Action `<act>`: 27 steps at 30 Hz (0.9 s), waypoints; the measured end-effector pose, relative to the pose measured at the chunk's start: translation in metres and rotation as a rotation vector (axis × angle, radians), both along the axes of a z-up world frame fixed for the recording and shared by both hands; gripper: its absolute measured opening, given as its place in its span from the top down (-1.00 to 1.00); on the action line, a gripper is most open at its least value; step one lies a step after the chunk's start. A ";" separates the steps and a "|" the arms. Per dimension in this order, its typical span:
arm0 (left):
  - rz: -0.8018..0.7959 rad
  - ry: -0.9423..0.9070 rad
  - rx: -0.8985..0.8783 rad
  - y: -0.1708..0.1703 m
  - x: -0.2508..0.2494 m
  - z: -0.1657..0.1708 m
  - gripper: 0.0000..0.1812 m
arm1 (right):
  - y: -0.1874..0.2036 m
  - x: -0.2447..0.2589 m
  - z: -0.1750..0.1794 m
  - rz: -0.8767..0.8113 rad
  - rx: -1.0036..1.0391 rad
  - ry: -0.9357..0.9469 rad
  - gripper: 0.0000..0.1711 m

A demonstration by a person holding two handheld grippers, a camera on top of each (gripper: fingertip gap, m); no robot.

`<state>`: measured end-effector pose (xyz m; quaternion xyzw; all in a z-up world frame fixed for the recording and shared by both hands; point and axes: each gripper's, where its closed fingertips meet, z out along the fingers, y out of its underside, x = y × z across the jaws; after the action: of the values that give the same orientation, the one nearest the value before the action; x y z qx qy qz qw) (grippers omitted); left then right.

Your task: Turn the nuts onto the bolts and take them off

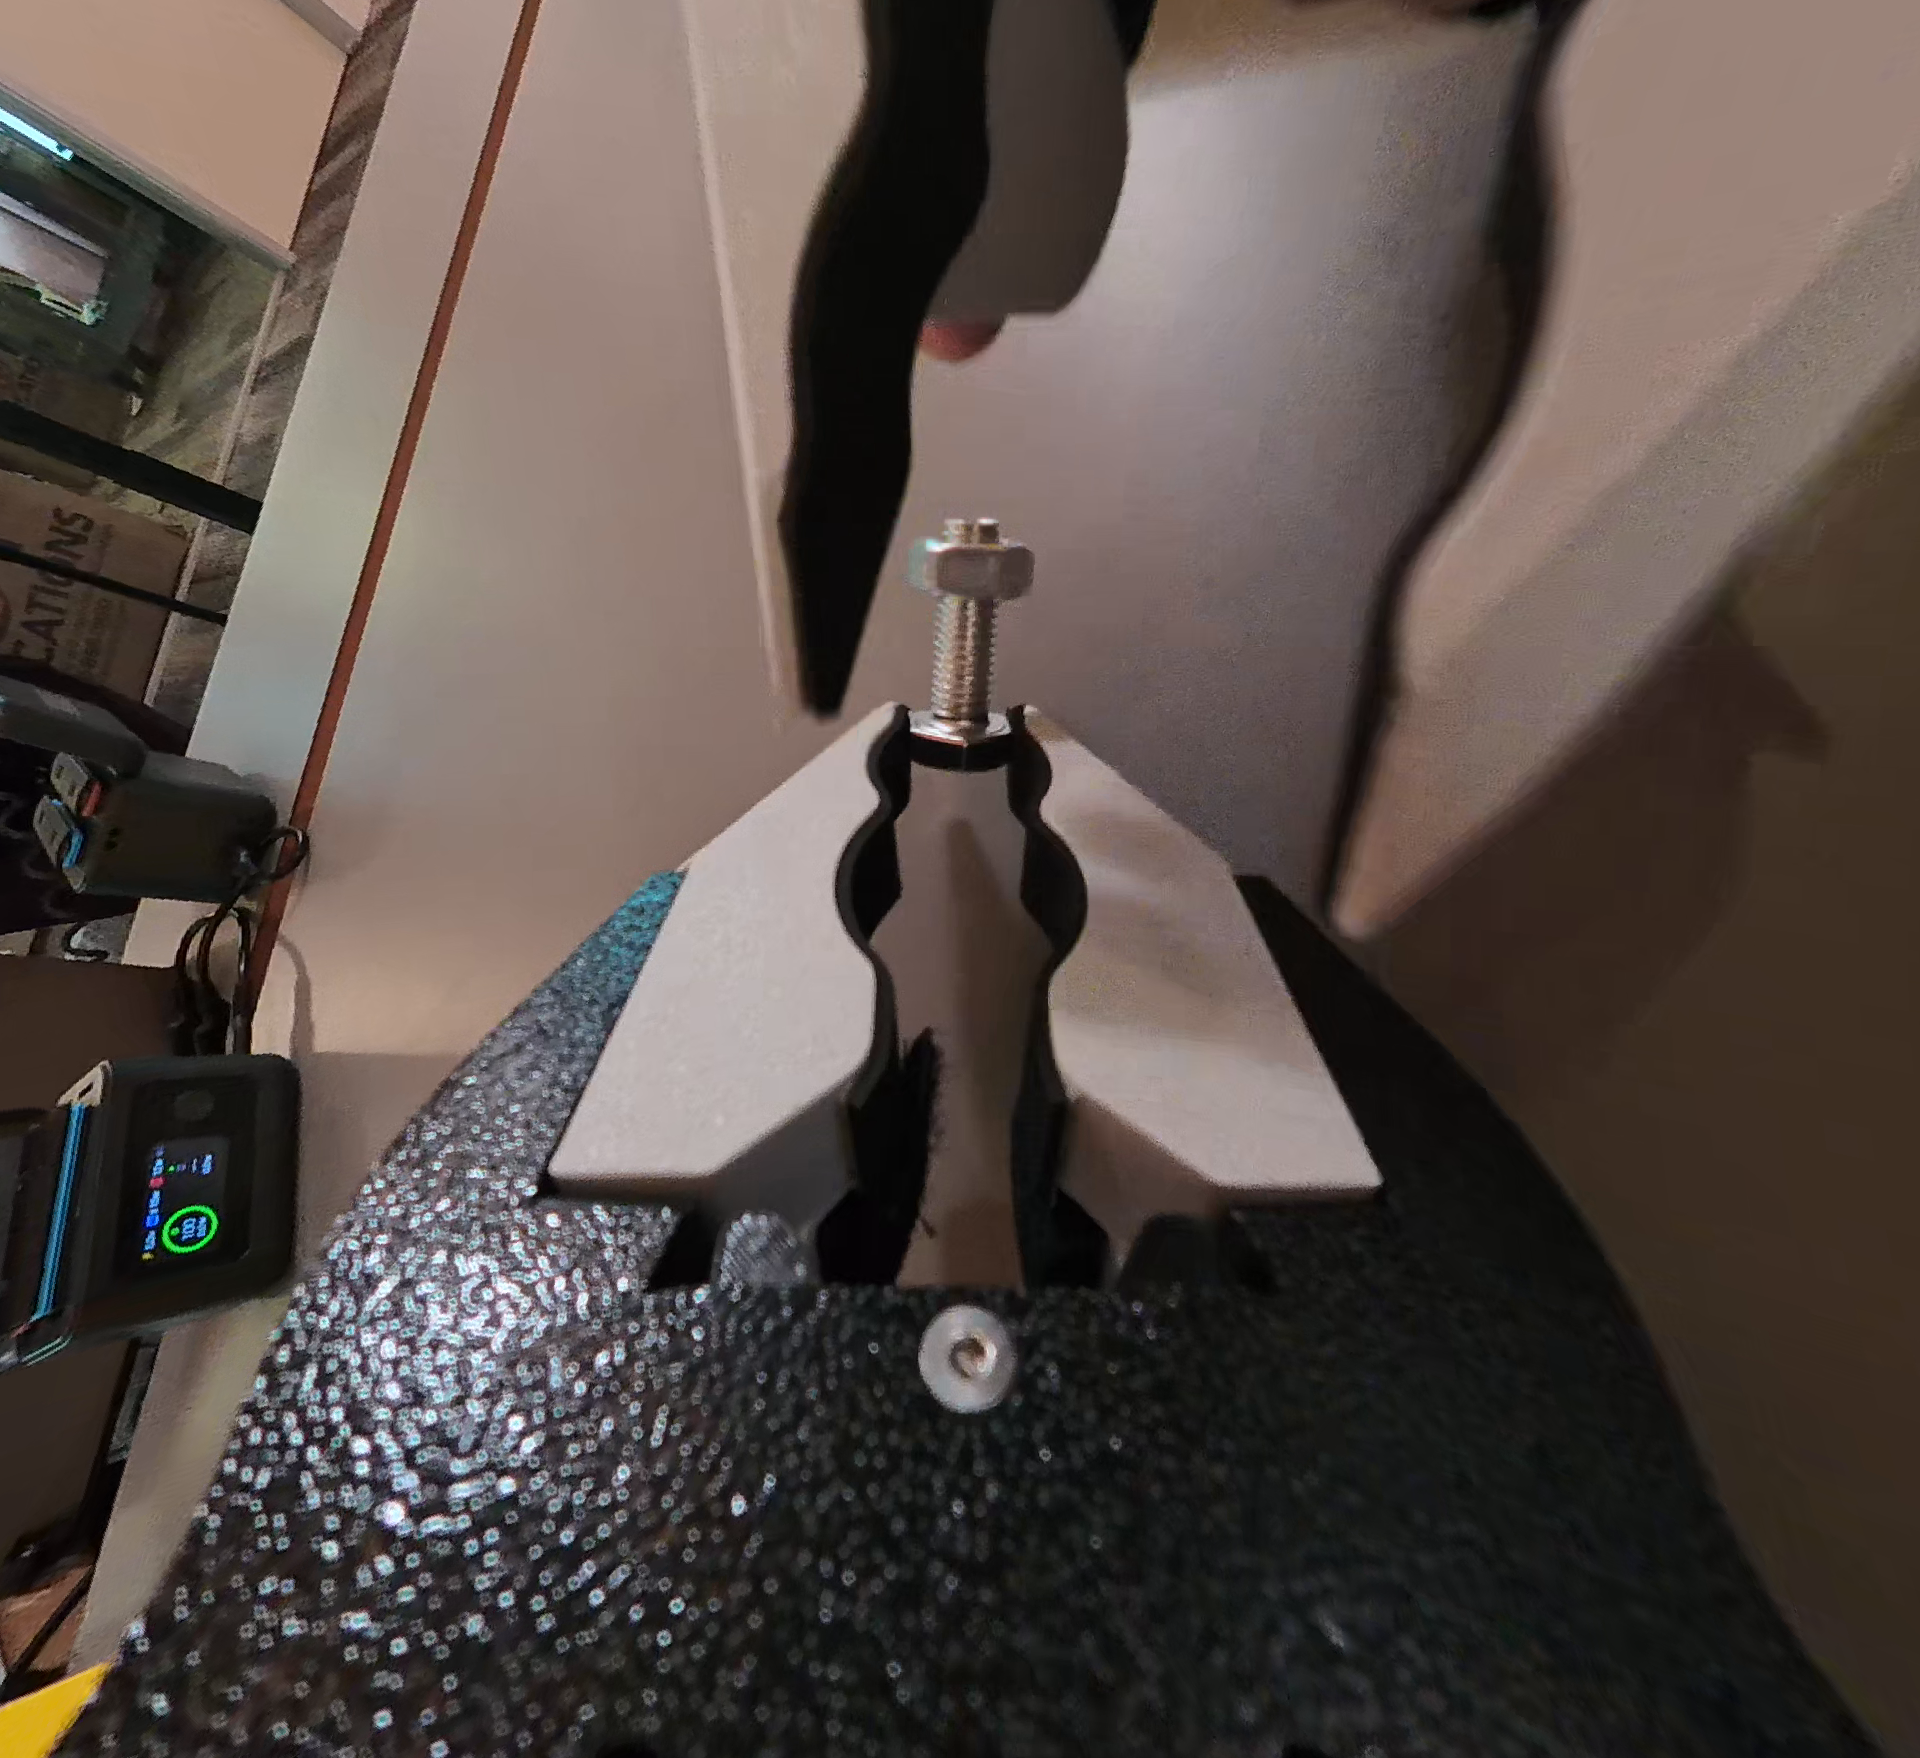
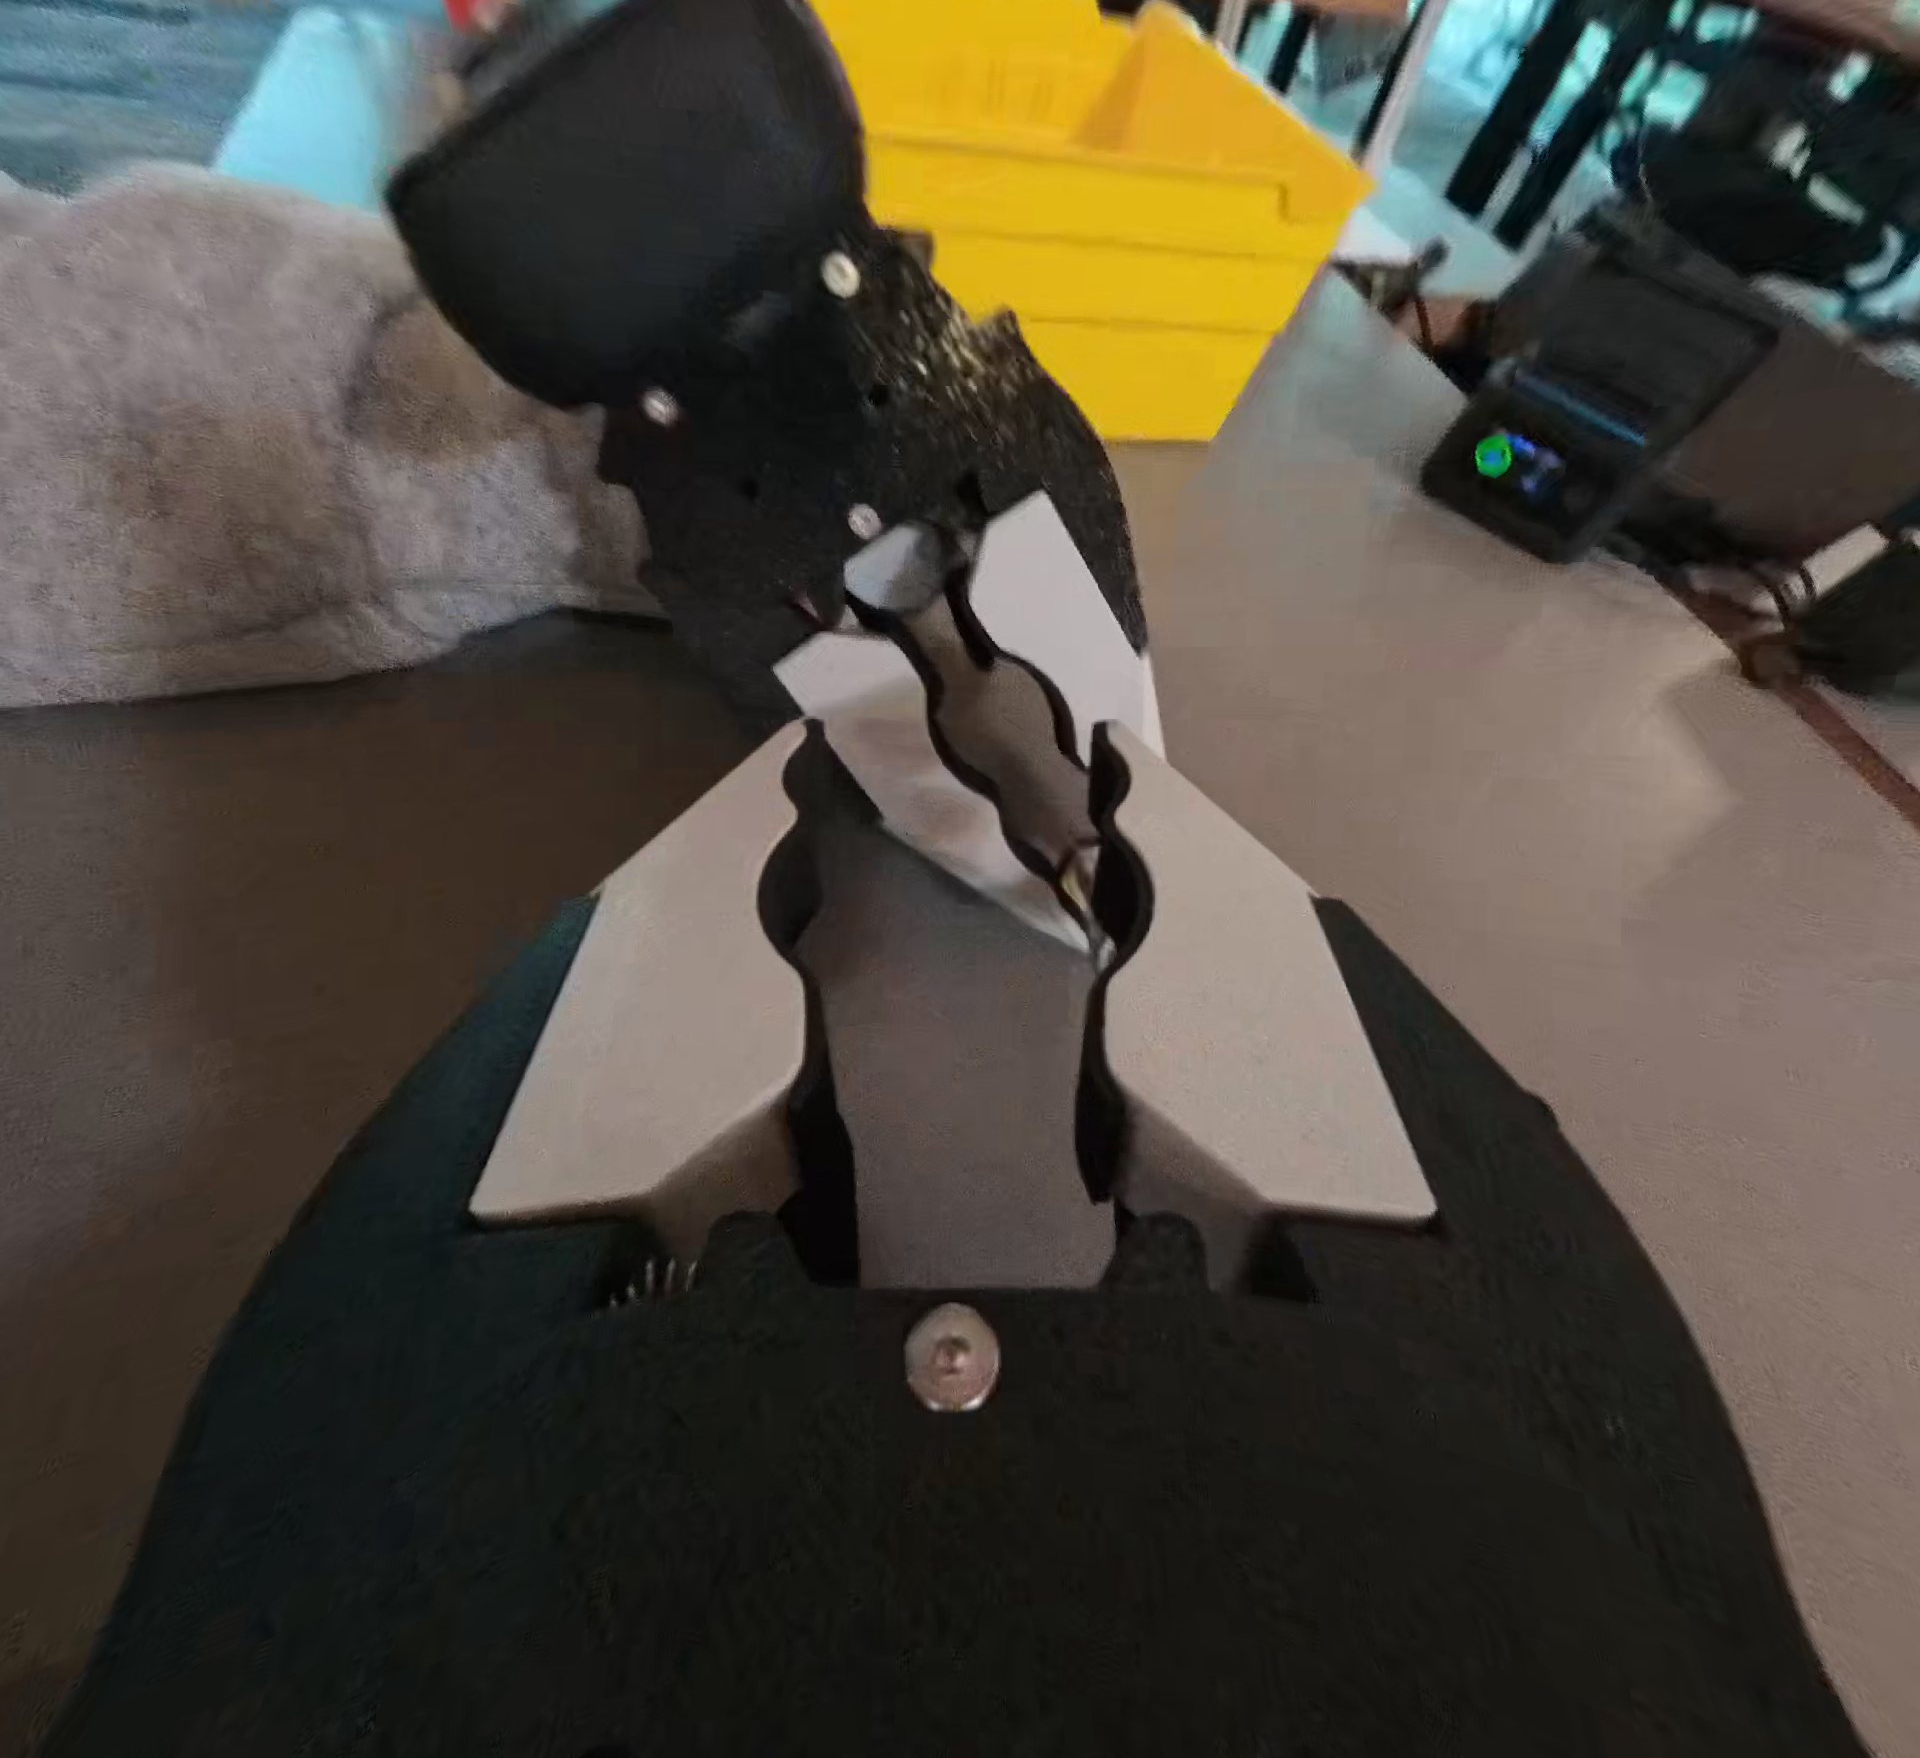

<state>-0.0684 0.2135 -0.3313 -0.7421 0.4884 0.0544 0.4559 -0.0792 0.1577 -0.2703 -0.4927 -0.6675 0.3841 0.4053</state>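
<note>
The left gripper [image 1: 961,737] is clamped on the head of a silver bolt [image 1: 961,659], which stands straight out past its fingertips — a hex nut [image 1: 970,563] sits threaded near the bolt's free end; the right gripper [image 1: 1101,669] reaches in with its fingers spread wide to either side of the nut, touching neither. In the right wrist view a yellow bin [image 2: 1091,181] stands at the far edge of the grey bench [image 2: 1455,773]; a grey fleece [image 2: 239,420] lies toward its far left side.
</note>
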 end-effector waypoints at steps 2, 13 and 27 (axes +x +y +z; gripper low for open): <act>0.000 -0.001 -0.001 0.000 0.000 0.000 0.81 | 0.023 0.008 -0.017 -0.102 -0.028 -0.115 0.39; 0.001 -0.003 -0.002 0.000 0.000 0.000 0.82 | -0.009 -0.005 0.002 0.050 0.008 0.039 0.48; 0.003 0.000 0.000 0.000 0.000 0.000 0.82 | 0.008 0.002 -0.008 -0.014 -0.035 -0.013 0.26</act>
<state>-0.0681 0.2139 -0.3314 -0.7427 0.4873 0.0550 0.4559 -0.0774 0.1657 -0.2782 -0.5068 -0.6598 0.3898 0.3949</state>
